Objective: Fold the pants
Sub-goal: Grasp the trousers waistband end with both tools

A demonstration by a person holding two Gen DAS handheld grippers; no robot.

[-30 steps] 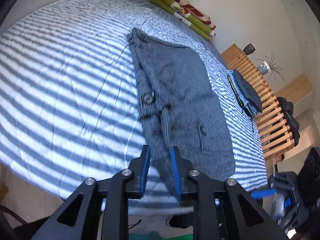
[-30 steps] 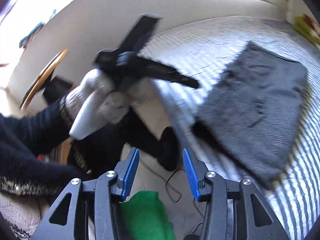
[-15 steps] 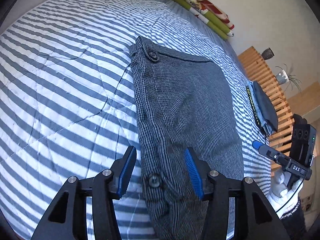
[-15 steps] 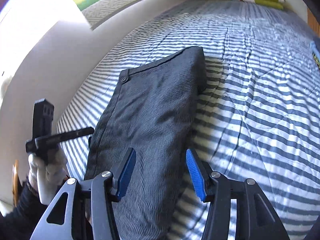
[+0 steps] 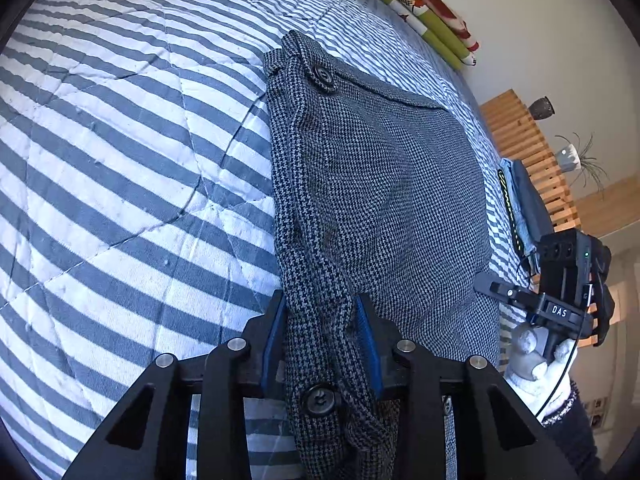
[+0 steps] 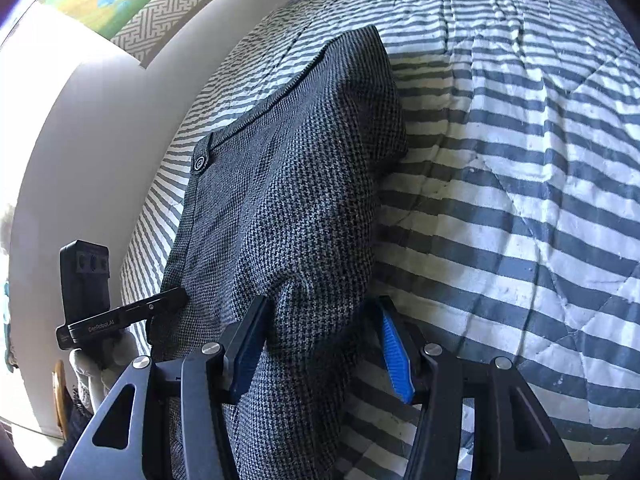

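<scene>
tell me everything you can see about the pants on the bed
The pants are a grey-and-black houndstooth weave, woolly-looking, folded into a long panel lying on the striped quilt. Dark buttons sit at the far waistband corner and the near edge. The left gripper has its jaws pressed on the bunched near edge; the right gripper straddles the other near corner, jaws wider, grip unclear.

Bedroom: striped quilt [image 5: 120, 184], pillows [image 5: 424, 4]

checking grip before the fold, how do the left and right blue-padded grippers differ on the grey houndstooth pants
The left gripper is pinched on a bunched edge of the grey houndstooth pants near a button; the right gripper stands wider, with a gap beside its right pad. Both straddle the cloth.
</scene>
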